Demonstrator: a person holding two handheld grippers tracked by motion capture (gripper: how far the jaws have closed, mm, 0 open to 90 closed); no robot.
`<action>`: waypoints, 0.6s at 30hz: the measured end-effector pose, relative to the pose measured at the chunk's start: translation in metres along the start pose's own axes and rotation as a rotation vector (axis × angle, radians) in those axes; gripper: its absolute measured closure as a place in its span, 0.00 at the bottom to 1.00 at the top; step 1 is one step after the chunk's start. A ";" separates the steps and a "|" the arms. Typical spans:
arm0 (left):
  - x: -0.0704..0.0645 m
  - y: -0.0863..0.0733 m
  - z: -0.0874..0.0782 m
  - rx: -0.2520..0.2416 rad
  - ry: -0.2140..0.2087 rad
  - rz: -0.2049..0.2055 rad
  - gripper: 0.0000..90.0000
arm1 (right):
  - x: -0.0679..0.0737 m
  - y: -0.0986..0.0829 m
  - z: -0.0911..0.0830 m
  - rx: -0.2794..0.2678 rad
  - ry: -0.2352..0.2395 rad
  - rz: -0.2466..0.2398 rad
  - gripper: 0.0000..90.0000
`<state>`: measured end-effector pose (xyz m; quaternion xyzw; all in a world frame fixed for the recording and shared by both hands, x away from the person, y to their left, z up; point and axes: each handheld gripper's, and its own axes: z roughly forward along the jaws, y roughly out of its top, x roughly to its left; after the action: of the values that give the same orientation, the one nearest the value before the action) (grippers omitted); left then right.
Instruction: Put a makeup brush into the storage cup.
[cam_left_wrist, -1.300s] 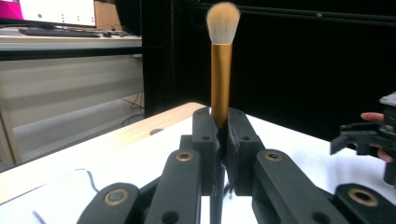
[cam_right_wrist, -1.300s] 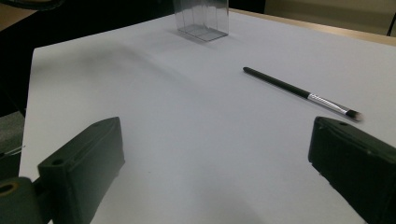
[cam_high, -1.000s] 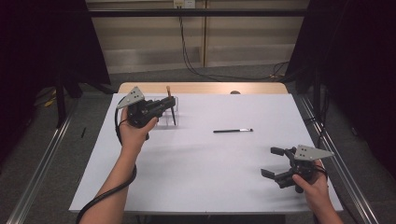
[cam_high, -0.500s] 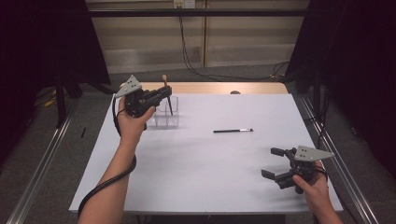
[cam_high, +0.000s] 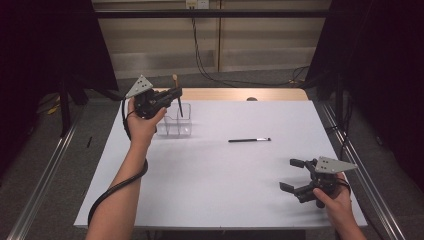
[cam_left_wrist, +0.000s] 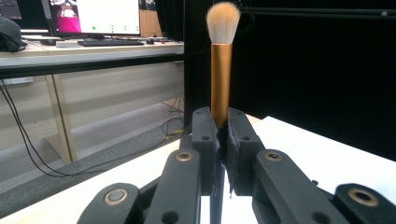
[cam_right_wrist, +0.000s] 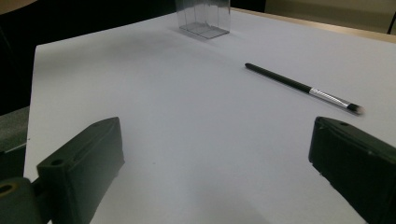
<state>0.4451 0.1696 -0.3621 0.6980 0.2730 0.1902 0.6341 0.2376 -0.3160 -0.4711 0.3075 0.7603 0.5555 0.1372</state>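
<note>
Brush (cam_left_wrist: 221, 70) upright, pinched in left jaws above holder (cam_high: 174, 121) near table's far-left corner; right jaws spread, idle.

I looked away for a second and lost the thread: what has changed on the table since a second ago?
The left gripper, shut on the makeup brush, has lifted it up and back, so the brush now hangs upright above the clear organizer. The right gripper stayed open near the table's front edge, and the thin black brush has not moved.

No readable text, label or number — monitor (cam_left_wrist: 108, 16) content too blurred.
</note>
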 end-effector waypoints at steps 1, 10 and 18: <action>0.001 0.000 0.001 -0.005 0.003 -0.003 0.93 | 0.000 0.000 0.000 0.000 0.001 0.000 0.03; 0.007 0.001 0.008 -0.003 0.029 -0.002 0.93 | 0.000 0.000 0.001 -0.003 0.005 -0.009 0.03; 0.009 -0.002 0.015 -0.004 0.041 0.001 0.93 | 0.000 0.000 0.000 -0.001 0.005 -0.008 0.03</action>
<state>0.4611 0.1638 -0.3670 0.6926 0.2855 0.2054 0.6298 0.2374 -0.3159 -0.4715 0.3031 0.7615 0.5562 0.1376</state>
